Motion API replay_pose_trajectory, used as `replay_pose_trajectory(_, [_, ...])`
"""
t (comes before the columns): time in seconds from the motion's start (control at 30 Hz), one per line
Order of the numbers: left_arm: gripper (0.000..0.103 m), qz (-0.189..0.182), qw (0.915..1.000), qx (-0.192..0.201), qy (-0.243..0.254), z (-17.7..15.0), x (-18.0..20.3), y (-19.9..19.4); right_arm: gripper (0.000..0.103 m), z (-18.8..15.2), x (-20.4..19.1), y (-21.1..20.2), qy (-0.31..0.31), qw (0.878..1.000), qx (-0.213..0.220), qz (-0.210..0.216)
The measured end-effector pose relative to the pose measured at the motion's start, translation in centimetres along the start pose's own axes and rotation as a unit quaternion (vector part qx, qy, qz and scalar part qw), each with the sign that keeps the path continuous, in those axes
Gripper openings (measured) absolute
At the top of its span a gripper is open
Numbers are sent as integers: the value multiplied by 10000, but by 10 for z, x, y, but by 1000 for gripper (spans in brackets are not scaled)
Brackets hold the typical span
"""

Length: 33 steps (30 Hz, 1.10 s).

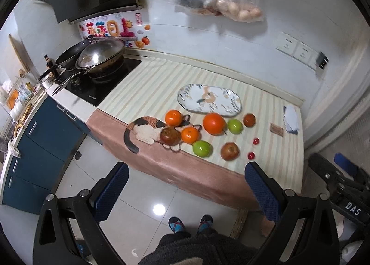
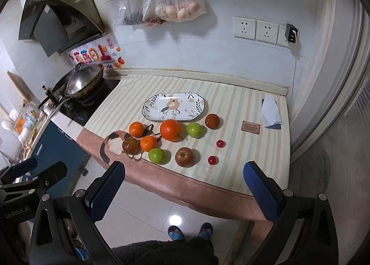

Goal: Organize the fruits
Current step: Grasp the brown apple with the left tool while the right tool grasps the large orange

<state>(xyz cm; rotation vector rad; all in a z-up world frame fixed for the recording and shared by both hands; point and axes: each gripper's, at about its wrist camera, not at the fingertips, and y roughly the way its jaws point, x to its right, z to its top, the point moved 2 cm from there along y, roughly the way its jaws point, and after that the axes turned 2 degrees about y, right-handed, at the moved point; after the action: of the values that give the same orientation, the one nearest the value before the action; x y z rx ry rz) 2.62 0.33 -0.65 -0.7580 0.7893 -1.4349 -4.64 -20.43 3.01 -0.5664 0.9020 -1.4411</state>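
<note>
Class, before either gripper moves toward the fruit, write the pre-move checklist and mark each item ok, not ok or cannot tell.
1. Left gripper open, holding nothing: ok.
2. Right gripper open, holding nothing: ok.
3. Patterned plate free of fruit, ready to receive: ok.
4. All fruit on the tablecloth, none at the front edge: ok.
5. Large orange clear of neighbours for grasping: ok.
6. Brown apple on the cat-shaped mat sits stable: cannot tell.
</note>
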Motion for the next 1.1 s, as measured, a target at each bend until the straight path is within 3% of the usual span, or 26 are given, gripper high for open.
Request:
replay_pose_trajectory(0.23, [103, 446, 9988, -121, -173, 18, -40, 56, 103, 1, -10, 52, 285, 9995, -125, 41])
replay_pose_trajectory(0.53, [102, 443, 9908, -1172, -509, 35, -106, 175, 103, 1, -38, 171, 347, 9969, -703, 82])
replay_pose_trajectory(0.67, [101, 168, 9813, -1744, -798, 40, -112, 233, 103, 12, -40, 226, 264, 9947, -996, 73])
replay_pose_trajectory(0.87, [96, -105, 9551, -2693, -1233, 39, -99, 319, 103, 49, -42, 318, -11, 9887, -1495, 121])
replay_pose_trajectory(1.0, [96, -174, 9405, -3127, -1320, 33, -85, 362, 103, 68, -46, 380, -261, 9821, -1863, 62])
replay_pose_trajectory(1.1, [96, -204, 9345, -3293, -1338, 30, -80, 381, 103, 71, -46, 418, -400, 9762, -2133, 36])
